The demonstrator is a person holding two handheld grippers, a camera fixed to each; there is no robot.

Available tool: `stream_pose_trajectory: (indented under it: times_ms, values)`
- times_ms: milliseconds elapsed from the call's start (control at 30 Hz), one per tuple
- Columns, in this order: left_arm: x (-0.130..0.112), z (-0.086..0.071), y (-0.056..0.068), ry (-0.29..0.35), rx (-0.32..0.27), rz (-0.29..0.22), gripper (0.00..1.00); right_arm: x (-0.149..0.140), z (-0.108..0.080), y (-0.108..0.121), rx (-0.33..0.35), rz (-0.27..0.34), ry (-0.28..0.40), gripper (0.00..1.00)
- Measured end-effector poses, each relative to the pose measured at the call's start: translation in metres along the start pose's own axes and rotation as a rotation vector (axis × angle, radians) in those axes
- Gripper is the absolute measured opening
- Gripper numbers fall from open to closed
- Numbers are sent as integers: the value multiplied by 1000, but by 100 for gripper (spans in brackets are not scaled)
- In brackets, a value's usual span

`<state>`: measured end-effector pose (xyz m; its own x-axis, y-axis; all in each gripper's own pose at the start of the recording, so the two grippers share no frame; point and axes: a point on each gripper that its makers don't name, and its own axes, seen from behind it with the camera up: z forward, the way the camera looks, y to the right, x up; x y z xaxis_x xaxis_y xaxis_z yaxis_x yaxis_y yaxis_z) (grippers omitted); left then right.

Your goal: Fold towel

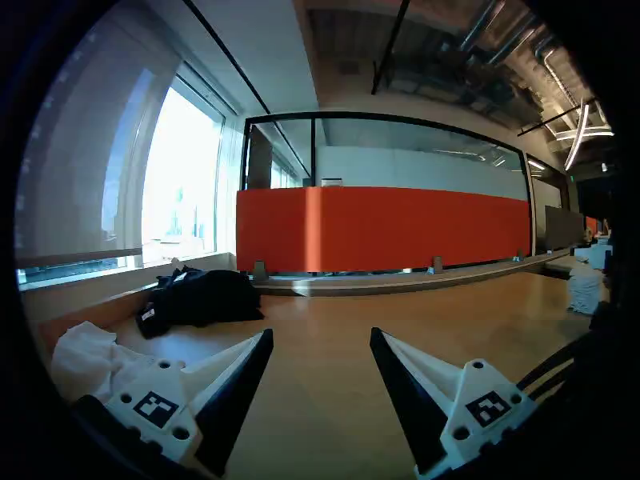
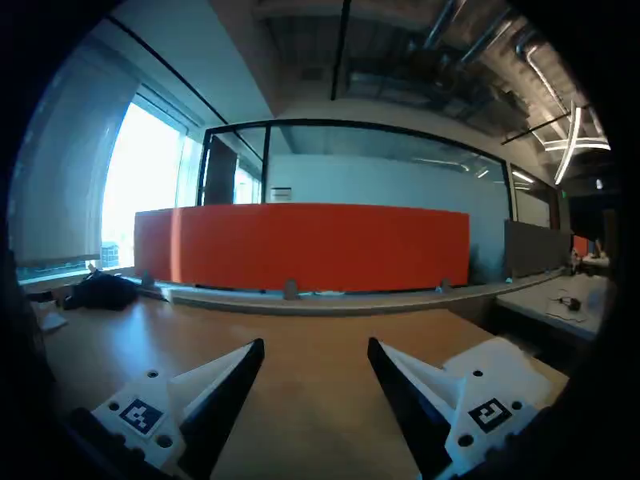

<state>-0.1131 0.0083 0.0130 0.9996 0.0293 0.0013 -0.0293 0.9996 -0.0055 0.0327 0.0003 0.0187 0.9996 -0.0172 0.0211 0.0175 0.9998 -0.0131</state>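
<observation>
Though crumpled, towel (image 1: 82, 354) plainly white.

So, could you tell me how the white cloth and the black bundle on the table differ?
The white cloth is pale and lies near, by a finger of the left gripper; the black bundle is dark and sits farther back, toward the window. The white cloth is partly hidden behind that finger; the black bundle is in full view. Both are crumpled heaps on the wooden table, ungripped.
</observation>
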Motion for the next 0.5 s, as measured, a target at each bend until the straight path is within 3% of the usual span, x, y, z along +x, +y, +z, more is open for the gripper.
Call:
stream_pose_trajectory:
  times_ms: [500]
  values:
    - [-1,0,0,0,0,0,89,-32,-7,5,-6,28,2,100]
